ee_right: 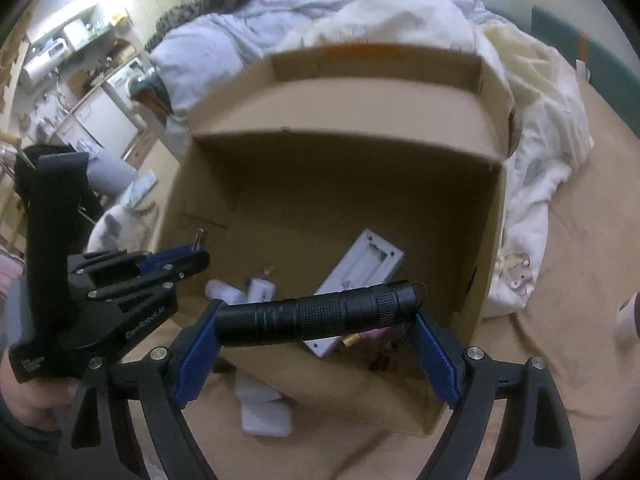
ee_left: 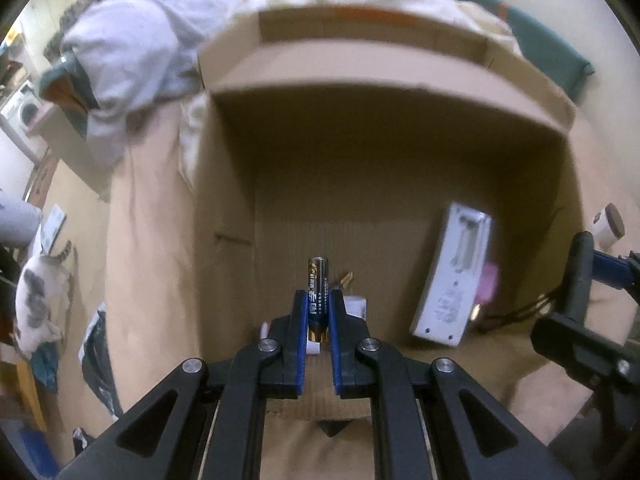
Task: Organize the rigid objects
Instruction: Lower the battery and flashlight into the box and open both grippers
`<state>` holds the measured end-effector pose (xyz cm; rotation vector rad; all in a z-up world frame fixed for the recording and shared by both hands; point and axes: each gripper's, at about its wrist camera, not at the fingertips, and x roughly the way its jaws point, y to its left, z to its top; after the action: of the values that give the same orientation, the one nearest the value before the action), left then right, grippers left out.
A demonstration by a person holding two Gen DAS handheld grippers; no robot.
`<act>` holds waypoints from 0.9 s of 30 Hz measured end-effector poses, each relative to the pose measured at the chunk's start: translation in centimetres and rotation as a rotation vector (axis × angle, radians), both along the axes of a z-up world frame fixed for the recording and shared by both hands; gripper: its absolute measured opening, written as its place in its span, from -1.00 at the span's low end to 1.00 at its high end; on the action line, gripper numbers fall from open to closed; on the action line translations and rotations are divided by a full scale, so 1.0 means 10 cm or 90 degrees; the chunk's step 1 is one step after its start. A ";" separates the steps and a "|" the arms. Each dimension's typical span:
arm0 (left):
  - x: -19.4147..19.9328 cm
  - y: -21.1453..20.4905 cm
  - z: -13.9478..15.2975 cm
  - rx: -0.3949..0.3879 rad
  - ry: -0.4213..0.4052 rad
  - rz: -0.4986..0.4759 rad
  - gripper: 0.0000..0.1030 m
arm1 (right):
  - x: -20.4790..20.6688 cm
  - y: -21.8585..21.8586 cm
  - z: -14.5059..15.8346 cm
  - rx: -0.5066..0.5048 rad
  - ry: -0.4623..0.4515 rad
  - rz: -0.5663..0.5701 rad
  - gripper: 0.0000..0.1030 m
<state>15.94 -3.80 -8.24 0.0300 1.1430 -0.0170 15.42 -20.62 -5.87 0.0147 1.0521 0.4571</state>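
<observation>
My left gripper [ee_left: 318,300] is shut on a black and gold battery [ee_left: 317,292], held upright over the near edge of an open cardboard box [ee_left: 360,92]. It also shows in the right wrist view [ee_right: 200,254], with the battery tip [ee_right: 200,237] poking out. My right gripper [ee_right: 316,316] is shut on a black flashlight [ee_right: 320,314], held crosswise by its ends above the box's near wall [ee_right: 360,392]. Inside the box lie a white charger [ee_left: 454,276], a small white cylinder [ee_left: 356,306] and a pink item [ee_left: 490,282].
The box sits on a tan sheet [ee_right: 568,280] on a bed. Rumpled white and pale blue bedding [ee_right: 400,12] is piled behind and to the right. A white block [ee_right: 266,412] lies by the box's front. A kitchen area [ee_right: 80,80] lies far left.
</observation>
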 end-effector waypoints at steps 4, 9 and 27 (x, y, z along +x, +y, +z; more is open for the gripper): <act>0.04 0.01 -0.12 0.009 0.008 0.002 -0.82 | 0.03 0.02 -0.15 -0.023 0.009 -0.001 0.82; 0.03 -0.01 -0.20 0.000 0.025 -0.002 -0.82 | 0.12 0.01 -0.29 -0.041 0.033 -0.011 0.82; 0.06 -0.01 -0.27 0.033 0.025 -0.012 -0.82 | 0.18 0.01 -0.29 -0.041 0.042 -0.036 0.81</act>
<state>16.49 -3.93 -10.90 0.0871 1.1827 -0.0050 17.21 -20.57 -8.73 0.0017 1.1280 0.3729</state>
